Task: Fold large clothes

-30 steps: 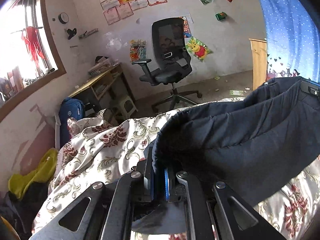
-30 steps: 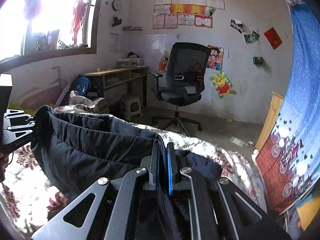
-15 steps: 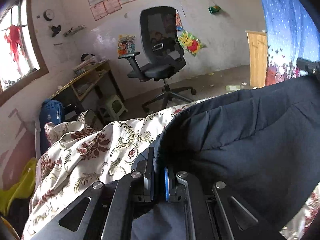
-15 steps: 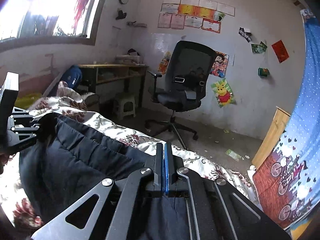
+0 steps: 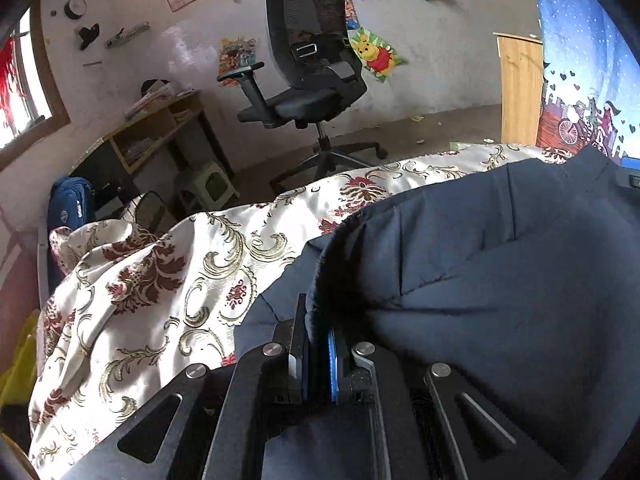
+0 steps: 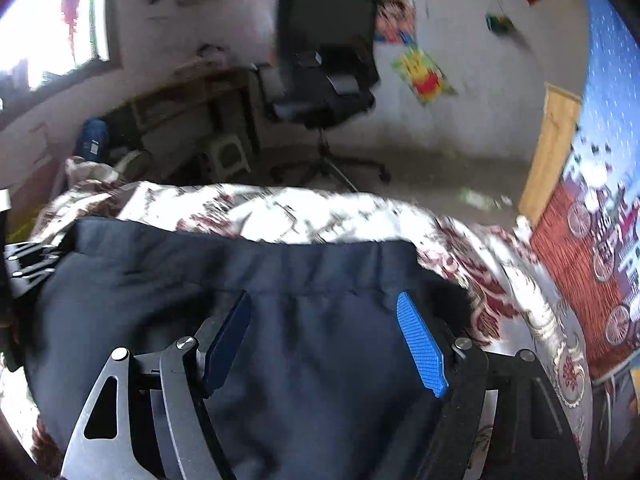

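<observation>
Fabric bunches between the left gripper (image 5: 318, 354), pinched tight on the dark navy jacket's (image 5: 500, 280) edge over the floral bedspread (image 5: 160, 280); right gripper (image 6: 326, 340) is opening, jacket lying loose between its pads.

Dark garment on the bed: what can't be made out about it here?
- Left wrist view: the dark garment runs off the right and bottom edges; the left claw, shut on its edge, hides the pinched part.
- Right wrist view: motion blur smears the bedspread; the opening right claw frame covers the garment's near part.
</observation>
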### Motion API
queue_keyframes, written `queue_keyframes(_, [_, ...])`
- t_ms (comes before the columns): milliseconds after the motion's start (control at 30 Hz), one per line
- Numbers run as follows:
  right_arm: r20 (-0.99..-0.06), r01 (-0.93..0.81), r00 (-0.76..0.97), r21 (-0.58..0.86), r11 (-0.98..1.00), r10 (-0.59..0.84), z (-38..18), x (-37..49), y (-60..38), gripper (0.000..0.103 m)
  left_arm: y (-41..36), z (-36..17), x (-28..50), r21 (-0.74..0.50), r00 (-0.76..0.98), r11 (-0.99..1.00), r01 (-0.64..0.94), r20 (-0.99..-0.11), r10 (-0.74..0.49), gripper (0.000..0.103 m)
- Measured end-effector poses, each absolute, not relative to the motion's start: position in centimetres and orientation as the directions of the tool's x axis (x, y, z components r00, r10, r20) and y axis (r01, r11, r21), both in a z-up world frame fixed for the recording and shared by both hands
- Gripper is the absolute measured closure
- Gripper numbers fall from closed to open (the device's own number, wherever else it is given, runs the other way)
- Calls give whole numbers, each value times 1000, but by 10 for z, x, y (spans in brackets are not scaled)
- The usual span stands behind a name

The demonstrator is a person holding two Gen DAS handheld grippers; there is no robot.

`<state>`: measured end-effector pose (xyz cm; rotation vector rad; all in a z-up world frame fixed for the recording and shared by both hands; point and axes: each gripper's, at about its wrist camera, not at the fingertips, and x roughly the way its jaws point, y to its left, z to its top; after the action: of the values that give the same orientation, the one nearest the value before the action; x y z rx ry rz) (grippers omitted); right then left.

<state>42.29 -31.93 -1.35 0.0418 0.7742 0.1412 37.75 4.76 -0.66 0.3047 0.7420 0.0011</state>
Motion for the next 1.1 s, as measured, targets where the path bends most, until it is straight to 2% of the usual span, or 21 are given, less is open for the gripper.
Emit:
queue_keyframes(133, [-742, -39, 658, 136, 990, 128, -28, 447, -337, 33, 50, -10, 381, 262, 731, 959, 110, -675, 100, 96])
queue_keyframes(200, [-768, -14, 622, 182, 983, 151, -37, 457, -345, 52, 51, -10, 383, 260, 731, 960, 109, -675, 100, 96])
queue_keyframes(233, [-780, -1, 607, 188, 982, 150, -41, 459, -347, 70, 52, -9, 383, 257, 733, 961, 105, -673, 100, 96])
queue_keyframes(267, [-785, 3, 599, 202, 979, 160, -44, 460, -349, 82, 53, -9, 385, 253, 735, 962, 103, -671, 98, 96])
queue_keyframes(367, [-753, -33, 638, 178, 983, 158, -37, 456, -342, 93, 56, -4, 386, 237, 747, 967, 93, -659, 90, 96])
queue_keyframes(533, [-651, -23, 756, 81, 996, 70, -2, 447, -334, 93, 57, 2, 399, 233, 765, 970, 65, -636, 101, 97])
queue_keyframes(700, [-705, 2, 709, 20, 1000, 13, -18, 470, -323, 91, 53, -16, 431, 224, 718, 971, 81, -689, 99, 96])
queue_keyframes(800, [-682, 24, 731, 64, 998, 26, -13, 466, -323, 82, 58, -17, 429, 183, 719, 979, 85, -692, 67, 94])
queue_keyframes(867, [-639, -9, 766, 100, 995, 71, -5, 456, -318, 60, 63, -13, 425, 160, 728, 984, 78, -684, 53, 87])
queue_keyframes(967, [-598, -84, 791, 104, 991, 130, 4, 440, -298, 46, 68, 1, 414, 100, 760, 994, 52, -650, 26, 66])
queue_keyframes(1033, [-586, -133, 791, 115, 984, 176, 8, 431, -287, 43, 72, 12, 402, 30, 800, 998, 46, -600, -19, 26])
queue_keyframes(1100, [-554, -160, 815, 66, 985, 169, 14, 419, -274, 38, 72, 21, 388, -18, 841, 999, 43, -539, -45, 20])
